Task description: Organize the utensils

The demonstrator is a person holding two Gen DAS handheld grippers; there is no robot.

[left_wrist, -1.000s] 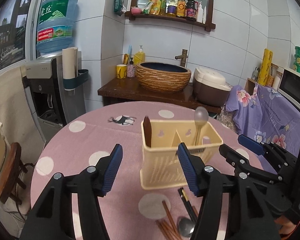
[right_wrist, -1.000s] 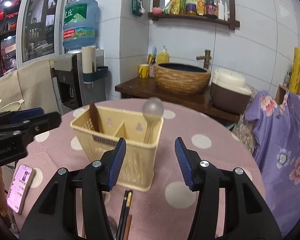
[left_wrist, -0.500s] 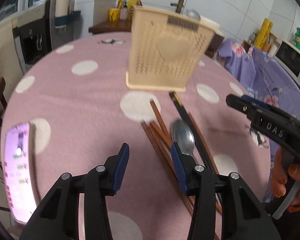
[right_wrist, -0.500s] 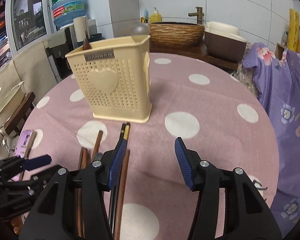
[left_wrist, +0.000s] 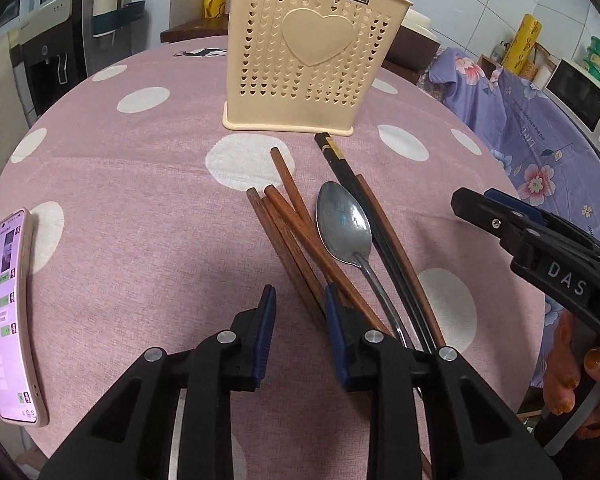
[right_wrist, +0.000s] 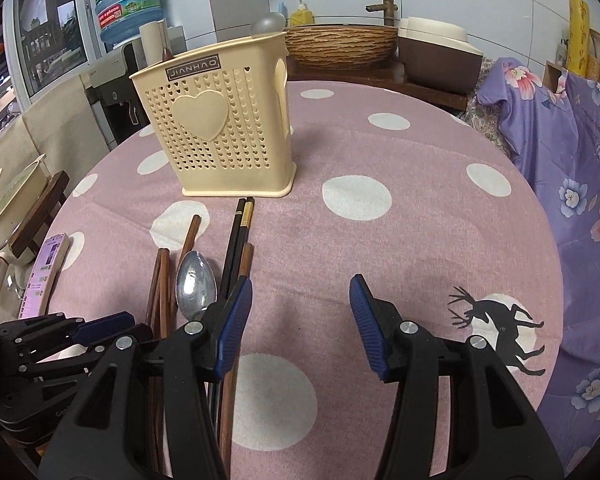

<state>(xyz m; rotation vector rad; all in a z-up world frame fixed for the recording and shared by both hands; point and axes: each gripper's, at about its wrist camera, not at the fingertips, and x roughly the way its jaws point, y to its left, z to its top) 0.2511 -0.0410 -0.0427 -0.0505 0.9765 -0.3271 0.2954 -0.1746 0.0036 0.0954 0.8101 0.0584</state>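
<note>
Tiled kitchen corner, round pink dotted worktop [left_wrist: 132, 208]. At the far side, cream holder [left_wrist: 308, 52] upright; nearer, wooden chopsticks [left_wrist: 288, 232], black chopsticks [left_wrist: 340, 164] and spoon [left_wrist: 342, 224] heaped loose. Right gripper [right_wrist: 300, 320] open over bare cloth. Left gripper [left_wrist: 300, 322], jaws closing around a brown chopstick, not yet pinched. Risk: crossed sticks dragging neighbours, or two caught together.

- Cream perforated plastic utensil holder [left_wrist: 308, 56]: upright on table.
- Brown wooden chopsticks [left_wrist: 288, 232], metal spoon [left_wrist: 344, 228], black chopsticks [left_wrist: 336, 156]: lying flat together before it.
</note>
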